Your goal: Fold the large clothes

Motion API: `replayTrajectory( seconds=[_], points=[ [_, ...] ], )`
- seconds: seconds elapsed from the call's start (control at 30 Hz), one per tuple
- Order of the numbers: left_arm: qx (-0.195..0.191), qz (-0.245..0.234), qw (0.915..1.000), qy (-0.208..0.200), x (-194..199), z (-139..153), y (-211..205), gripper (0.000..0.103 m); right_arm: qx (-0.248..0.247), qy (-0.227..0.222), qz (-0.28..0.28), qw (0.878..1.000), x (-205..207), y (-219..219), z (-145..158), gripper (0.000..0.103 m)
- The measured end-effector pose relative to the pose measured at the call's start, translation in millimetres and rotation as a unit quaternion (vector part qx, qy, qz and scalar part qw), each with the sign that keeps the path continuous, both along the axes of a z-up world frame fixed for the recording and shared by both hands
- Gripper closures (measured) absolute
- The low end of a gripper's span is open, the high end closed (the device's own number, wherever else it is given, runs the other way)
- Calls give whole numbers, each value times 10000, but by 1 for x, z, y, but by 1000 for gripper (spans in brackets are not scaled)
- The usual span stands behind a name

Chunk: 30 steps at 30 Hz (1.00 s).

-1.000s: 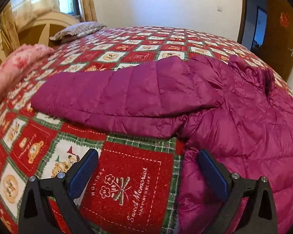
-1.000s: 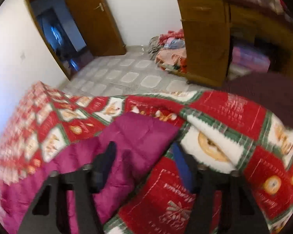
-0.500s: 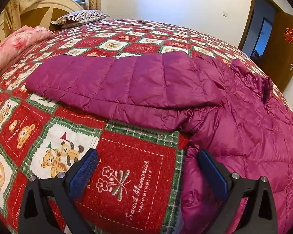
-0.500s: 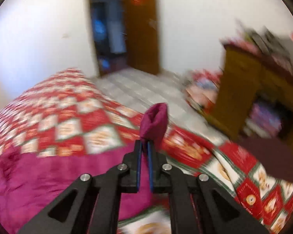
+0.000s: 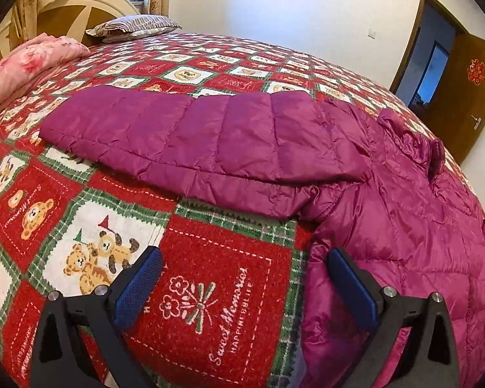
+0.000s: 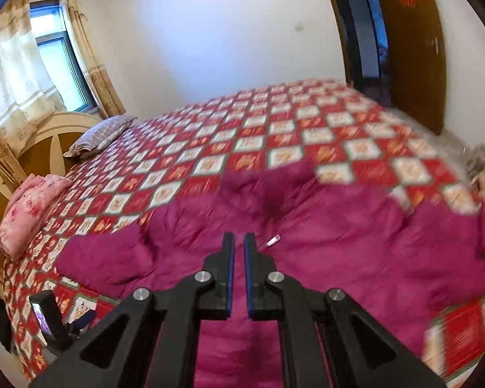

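A magenta quilted down jacket (image 5: 404, 220) lies spread on the bed, its left sleeve (image 5: 194, 132) stretched out flat toward the headboard. My left gripper (image 5: 244, 258) hovers open over the bedcover at the jacket's side edge, its right finger (image 5: 352, 287) above the fabric, and it holds nothing. My right gripper (image 6: 239, 239) is above the middle of the jacket (image 6: 339, 242), its jaws shut on the jacket's other sleeve. Magenta cloth runs down between the fingers. The right wrist view is blurred by motion.
A red, white and green teddy-bear bedcover (image 5: 216, 291) covers the bed. A folded pink blanket (image 5: 26, 61) and a striped pillow (image 5: 135, 26) lie by the headboard (image 6: 48, 142). A brown door (image 5: 468, 90) stands open at the far right. A black device (image 6: 47, 320) shows at the bed's near-left edge.
My right gripper shut on the sleeve end at the bed's foot corner and swung it fast across toward the jacket's middle, rolling as it went. My left gripper stayed open, almost in place.
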<state>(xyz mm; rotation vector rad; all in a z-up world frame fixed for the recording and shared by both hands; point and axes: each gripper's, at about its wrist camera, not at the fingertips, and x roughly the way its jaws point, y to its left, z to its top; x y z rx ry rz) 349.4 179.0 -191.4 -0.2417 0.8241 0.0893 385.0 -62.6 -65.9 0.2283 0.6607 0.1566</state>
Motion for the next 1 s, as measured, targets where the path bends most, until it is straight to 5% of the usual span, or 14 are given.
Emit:
replayTrajectory(
  seconds=[0.1,0.13,0.17,0.23,0.37,0.47,0.63,0.7,0.73,0.8,0.83,1.0],
  points=[
    [-100,-11,9999,-45,0,0,3,1,-90,21,-533,9985,-4,-24,-8,82],
    [-124,-12,9999,-59,-1,0,3,1,-240,-58,-861,9960,-9,-46,-7,52],
    [-142,-13,9999,-70,-1,0,4,1,-374,-116,-1114,9930,-13,-55,1,5],
    [-152,-16,9999,-81,-1,0,4,1,-884,-278,-2011,9752,-25,-108,8,0],
    [-169,-12,9998,-92,-1,0,5,1,-1541,195,-2671,9511,-17,-201,-5,0],
    [-142,-10,9999,-77,0,0,4,1,-1505,899,-2967,9387,1,-260,-33,0],
    [15,-4,10000,5,2,-1,0,1,-1351,1452,-3366,9205,25,-312,-73,0],
    [65,-1,10000,33,3,-2,-1,1,-1157,1752,-3384,9173,31,-327,-90,32],
    [82,1,10000,43,3,-2,-2,1,-1137,1891,-3407,9139,31,-328,-95,58],
    [122,3,9999,63,4,-2,-2,1,-1046,1877,-3483,9125,10,-330,-86,71],
    [136,4,9999,69,4,-2,-3,1,-1052,1792,-3535,9121,6,-329,-82,87],
    [142,5,9999,70,4,-3,-3,1,-971,1074,-3406,9290,-16,-303,-30,90]
  ],
)
